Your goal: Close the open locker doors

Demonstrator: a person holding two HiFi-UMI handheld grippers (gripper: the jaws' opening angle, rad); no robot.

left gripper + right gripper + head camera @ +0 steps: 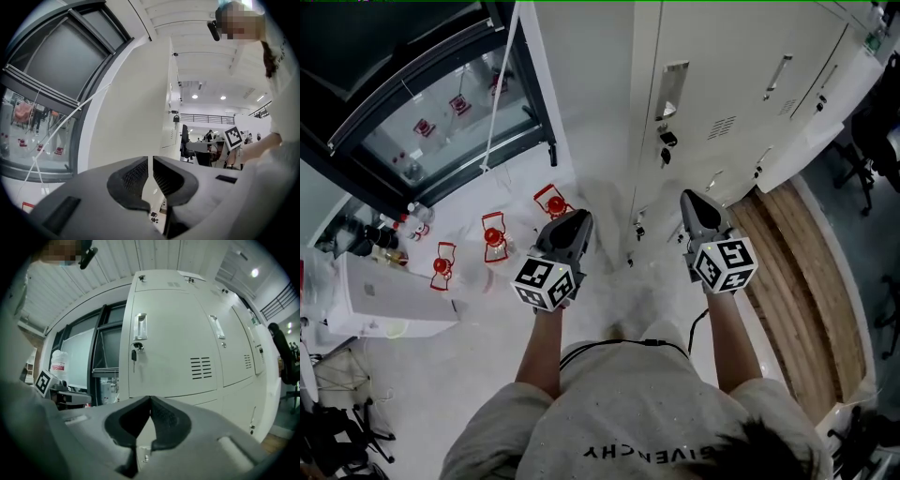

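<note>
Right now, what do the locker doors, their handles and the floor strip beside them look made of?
Locker doors: likely painted sheet metal, matte off-white; punched vent slots, thin crisp edges.
Handle: seems bright metal; it glints.
Floor strip: wood or wood-look laminate; visible plank grain.

head view: steeply down | gripper views: forward, close — lockers [741, 84] shared

An office-like workplace: pale metal lockers [173, 343], a glazed partition [441, 103], a desk [208, 146], a swivel chair [186, 146].
</note>
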